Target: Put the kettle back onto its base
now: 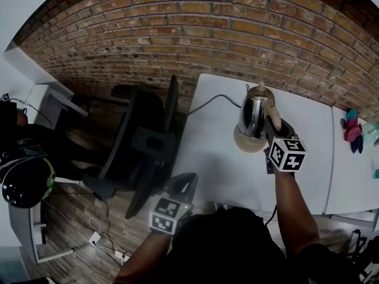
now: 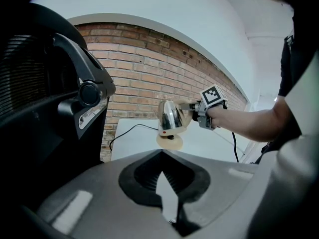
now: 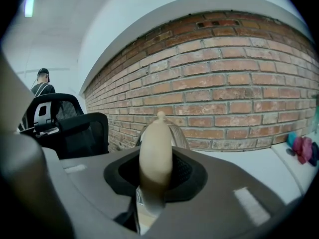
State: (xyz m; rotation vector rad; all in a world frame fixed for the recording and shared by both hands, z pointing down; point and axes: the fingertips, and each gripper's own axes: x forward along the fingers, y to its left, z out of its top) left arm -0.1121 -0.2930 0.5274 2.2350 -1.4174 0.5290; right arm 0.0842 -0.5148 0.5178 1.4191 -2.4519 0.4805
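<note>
Between the jaws of the right gripper [image 3: 155, 156]: the cream handle [image 3: 155, 133] of the kettle [image 1: 254, 117], clamped from both sides. The chrome body is beyond the handle at 12 o'clock.

- Kettle: directly over its cream round base [image 1: 249, 144] and leaning slightly. The views do not show whether it is fully seated.
- Right forearm [image 1: 293, 206]: stretched out over the table toward 12 o'clock, with the hand closed round the gripper behind its marker cube [image 1: 287, 154].
- Left gripper [image 2: 160, 156]: jaw tips together, nothing held. It is low at the table's near edge, at 7 o'clock from the kettle, and points toward it.
- Table [image 1: 219, 164]: white and rectangular, with the kettle and base toward its far side.
- Cord [image 1: 216, 99]: black, running from the base toward 10 o'clock and off the table's left edge.
- Small pink and teal items [image 1: 352, 129]: at 3 o'clock on the adjoining white surface.
- Room: red brick wall [image 1: 195, 28] across 12 o'clock. A black office chair [image 1: 145, 141] stands at 9 o'clock just beside the table.
- Floor [image 1: 77, 218]: wood, with a white power strip [image 1: 96, 238] at 8 o'clock.
- Helmet [image 1: 25, 182]: glossy and dark, at the far left.
- Person [image 3: 42, 86]: stands behind the chair in the right gripper view.
- Markings: black-and-white square patterns on the cube faces.
</note>
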